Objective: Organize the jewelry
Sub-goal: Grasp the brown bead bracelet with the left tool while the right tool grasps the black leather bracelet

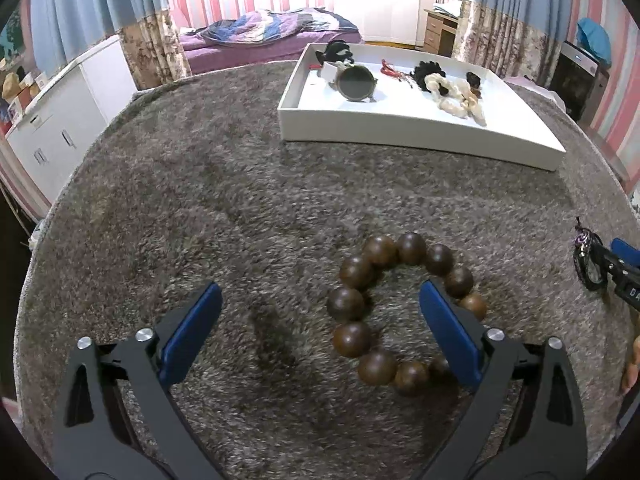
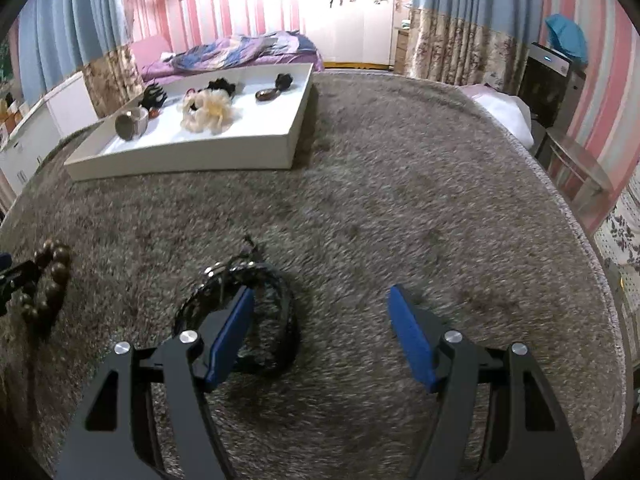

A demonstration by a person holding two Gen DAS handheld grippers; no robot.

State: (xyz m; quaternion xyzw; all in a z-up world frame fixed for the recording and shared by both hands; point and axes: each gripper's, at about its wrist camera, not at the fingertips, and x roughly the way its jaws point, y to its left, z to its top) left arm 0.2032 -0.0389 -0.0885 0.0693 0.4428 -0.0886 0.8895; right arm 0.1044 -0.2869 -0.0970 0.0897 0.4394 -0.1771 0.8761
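The wooden bead bracelet (image 1: 404, 312) is lying on the grey carpet (image 1: 240, 208), the left gripper (image 1: 320, 304) standing wide open with one finger inside its ring. The right gripper (image 2: 320, 304) (also open, gripping nothing) is straddling the black cord bracelet (image 2: 248, 316). The white tray (image 1: 400, 136) is sitting farther off.

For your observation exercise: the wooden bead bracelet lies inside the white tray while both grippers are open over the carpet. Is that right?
Not quite. The bracelet lies on the carpet, outside the tray, as the left wrist view shows. The left gripper and right gripper are open over the carpet.
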